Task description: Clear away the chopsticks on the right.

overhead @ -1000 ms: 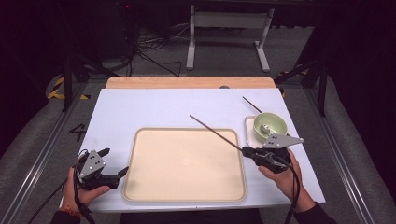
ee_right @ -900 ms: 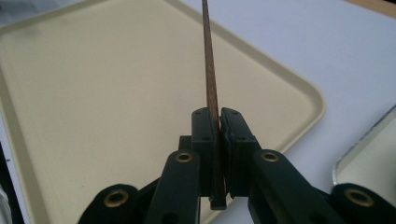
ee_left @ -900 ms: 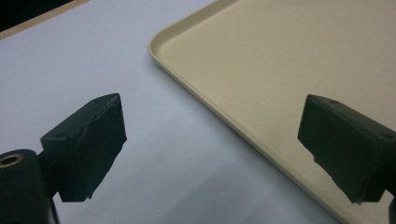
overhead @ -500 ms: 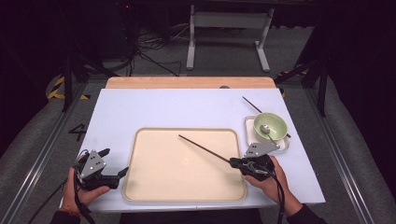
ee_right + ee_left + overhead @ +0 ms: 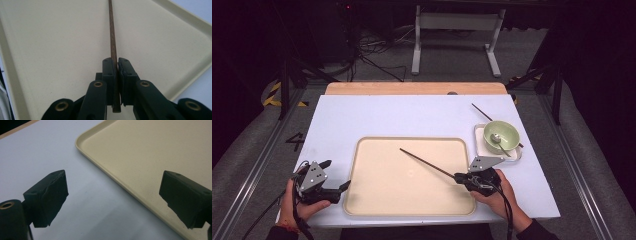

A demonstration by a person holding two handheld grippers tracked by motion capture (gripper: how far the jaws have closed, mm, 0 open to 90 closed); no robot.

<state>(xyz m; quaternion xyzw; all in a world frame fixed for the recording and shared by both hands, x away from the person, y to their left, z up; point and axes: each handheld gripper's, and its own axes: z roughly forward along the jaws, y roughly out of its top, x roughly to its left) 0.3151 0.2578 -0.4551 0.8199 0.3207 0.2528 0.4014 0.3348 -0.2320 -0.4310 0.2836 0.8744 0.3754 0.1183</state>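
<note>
Over the tray (image 5: 377, 200), unmarked chopstick (image 5: 427, 163)

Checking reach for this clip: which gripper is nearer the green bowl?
Right. The right gripper sits just below-left of the green bowl; the left gripper is across the tray.

Legible markings: one. A dark figure "4" (image 5: 296, 141) stands on the grey floor surface just left of the counter (image 5: 377, 117), seen in the high view. Signs without wording: yellow-and-black hazard striping (image 5: 274, 94) on the floor farther back on the same side. No lettering, brand or number can be read on any other item in the three views.
</note>
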